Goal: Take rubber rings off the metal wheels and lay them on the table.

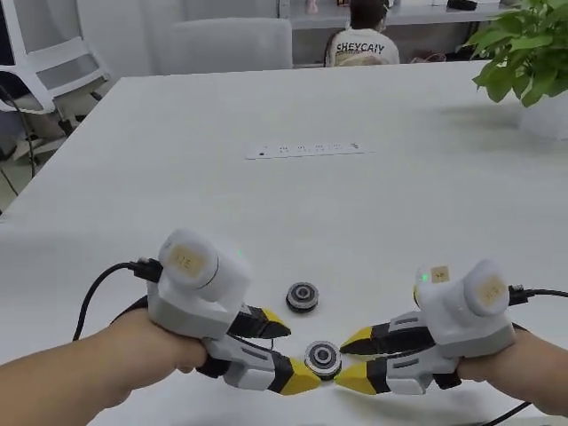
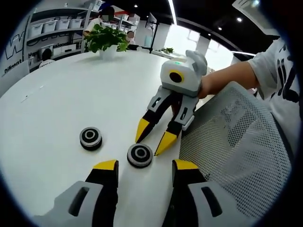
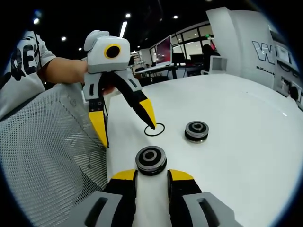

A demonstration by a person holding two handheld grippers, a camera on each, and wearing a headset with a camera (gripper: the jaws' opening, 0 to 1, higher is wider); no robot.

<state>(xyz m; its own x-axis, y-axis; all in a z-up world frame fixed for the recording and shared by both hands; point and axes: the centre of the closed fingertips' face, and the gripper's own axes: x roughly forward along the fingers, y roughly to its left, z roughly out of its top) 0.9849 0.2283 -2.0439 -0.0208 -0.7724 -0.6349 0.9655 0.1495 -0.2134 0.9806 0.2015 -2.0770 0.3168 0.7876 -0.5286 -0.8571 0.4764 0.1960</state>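
Between left claw (image 1: 299,355) and right claw (image 1: 343,358) | metal wheel (image 1: 322,358) | jaws spread

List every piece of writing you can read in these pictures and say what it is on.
"SHEYCAIY" (roughly): back of the seated person's shirt.
"W", cut off: wall sign; smaller line beneath blurred.
Marks on the white strip: too small to read.

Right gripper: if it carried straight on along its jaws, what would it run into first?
Most likely the nearer metal wheel, lying flat on the table just ahead of the right gripper, roughly centred between its open jaws. Beyond it, the left gripper faces back.
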